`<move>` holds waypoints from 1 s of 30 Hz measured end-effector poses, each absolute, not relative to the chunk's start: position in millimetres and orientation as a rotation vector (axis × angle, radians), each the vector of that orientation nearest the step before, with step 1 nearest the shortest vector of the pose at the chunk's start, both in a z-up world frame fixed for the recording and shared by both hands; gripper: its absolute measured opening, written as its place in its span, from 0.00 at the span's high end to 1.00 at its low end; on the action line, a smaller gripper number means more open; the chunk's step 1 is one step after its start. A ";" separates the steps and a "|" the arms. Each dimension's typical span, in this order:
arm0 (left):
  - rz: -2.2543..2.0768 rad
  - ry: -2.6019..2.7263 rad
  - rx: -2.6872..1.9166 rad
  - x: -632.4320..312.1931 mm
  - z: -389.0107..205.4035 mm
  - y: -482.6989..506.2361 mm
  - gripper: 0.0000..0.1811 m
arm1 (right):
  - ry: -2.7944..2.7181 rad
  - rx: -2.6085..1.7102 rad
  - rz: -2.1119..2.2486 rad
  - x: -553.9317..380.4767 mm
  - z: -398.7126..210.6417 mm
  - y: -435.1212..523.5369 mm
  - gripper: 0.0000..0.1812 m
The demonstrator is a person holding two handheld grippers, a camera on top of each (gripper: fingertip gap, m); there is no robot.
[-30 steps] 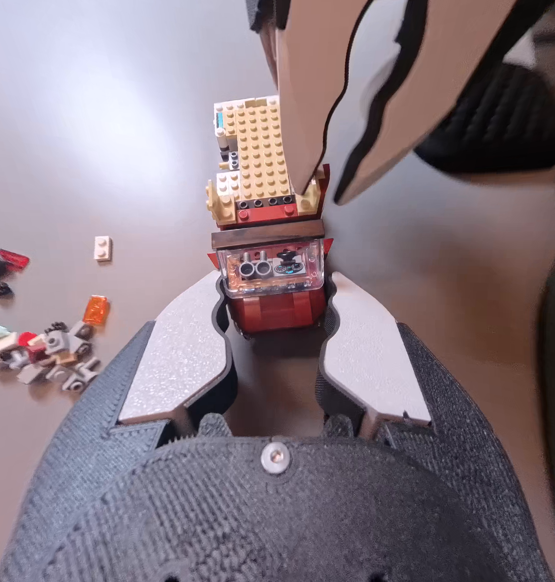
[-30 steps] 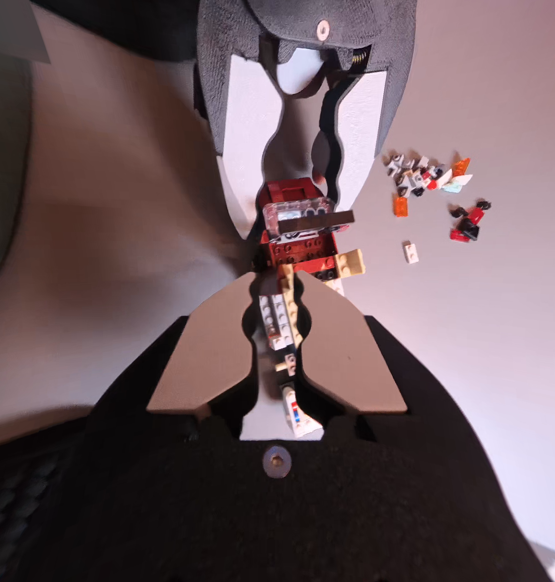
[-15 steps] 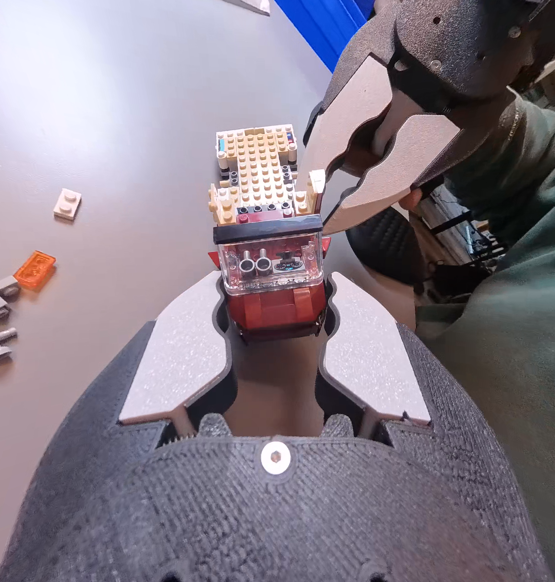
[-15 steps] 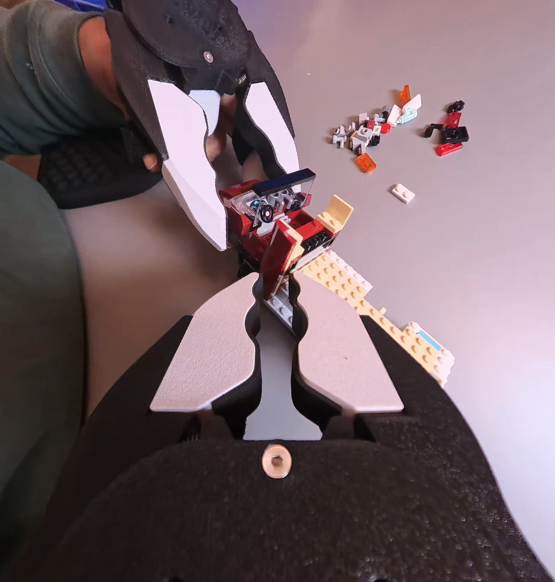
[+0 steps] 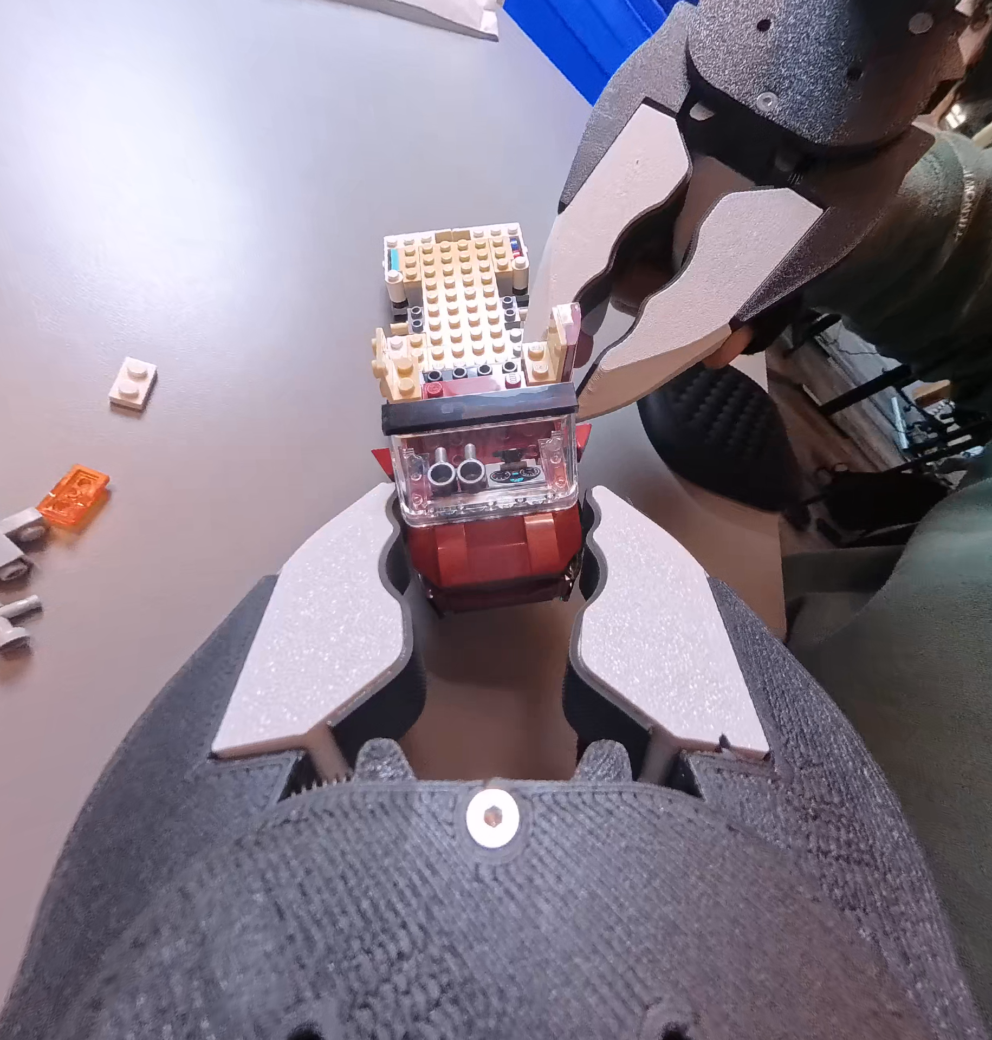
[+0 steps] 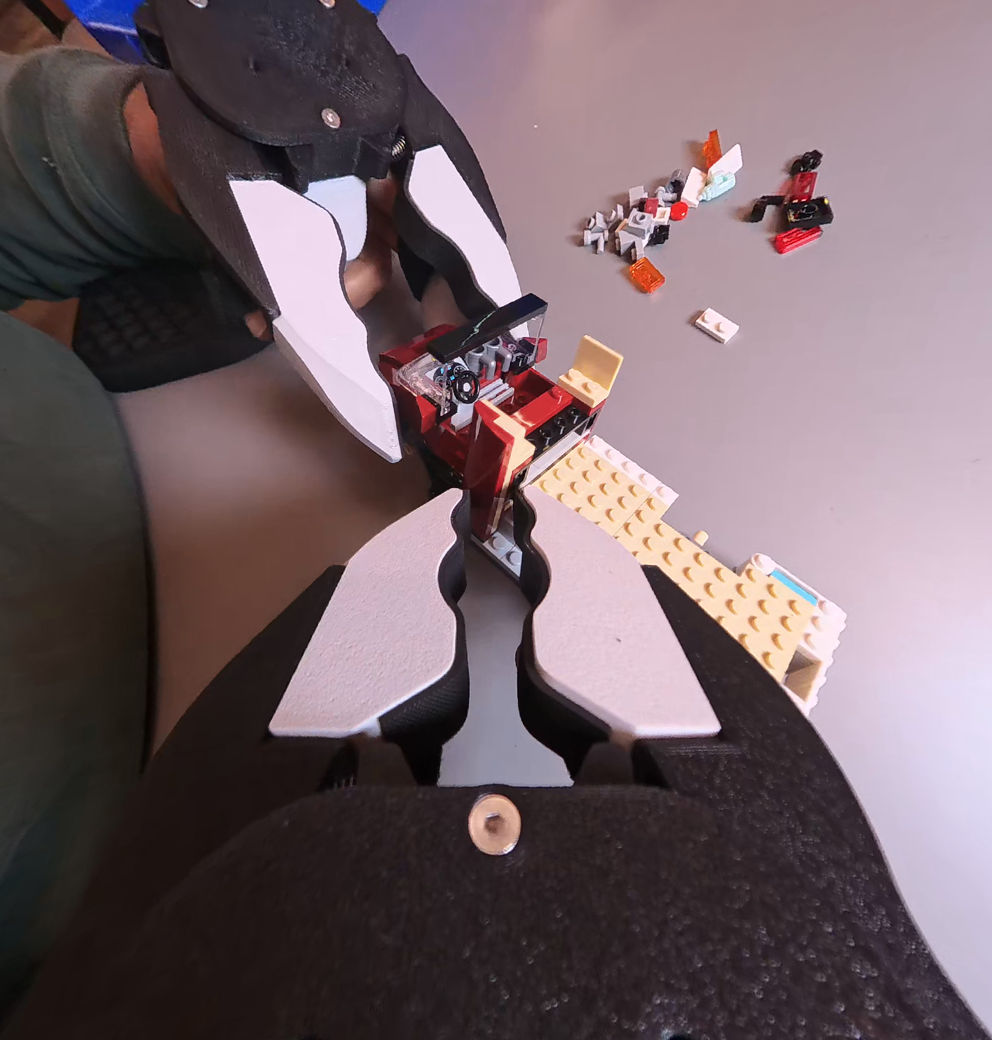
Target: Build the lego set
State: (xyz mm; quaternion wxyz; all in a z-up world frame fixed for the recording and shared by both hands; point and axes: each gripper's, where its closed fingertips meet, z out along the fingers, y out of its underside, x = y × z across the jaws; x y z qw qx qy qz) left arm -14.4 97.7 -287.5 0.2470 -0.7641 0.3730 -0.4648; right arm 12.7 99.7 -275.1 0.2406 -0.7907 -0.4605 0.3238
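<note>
1. Left wrist view: the left gripper [image 5: 490, 540] clamps the dark red cab of the lego truck [image 5: 471, 394], whose tan flatbed stretches away over the grey desk [image 5: 201, 169]. The right gripper [image 5: 581, 360] nips a hinged side panel. The cab is the stiff, blocky place to hold; plates could pop apart.

2. Right wrist view: the right gripper [image 6: 490, 506] is pinched on the red-and-tan door panel [image 6: 496, 450], a light, fragile hinge piece. Loose pieces [image 6: 651, 219] lie toward the desk's far edge.
</note>
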 end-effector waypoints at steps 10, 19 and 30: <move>-1.045 1.161 -2.019 -12.5 -295.0 97.2 0.67 | -1.286 -2.154 0.810 16.1 -284.8 96.7 0.93; -0.896 1.216 -1.975 -13.0 -294.1 103.3 0.67 | -1.258 -2.137 0.770 17.4 -287.6 100.1 0.92; -0.801 1.233 -1.956 -15.1 -297.9 109.0 0.67 | -1.197 -2.089 0.817 15.9 -283.4 106.9 0.94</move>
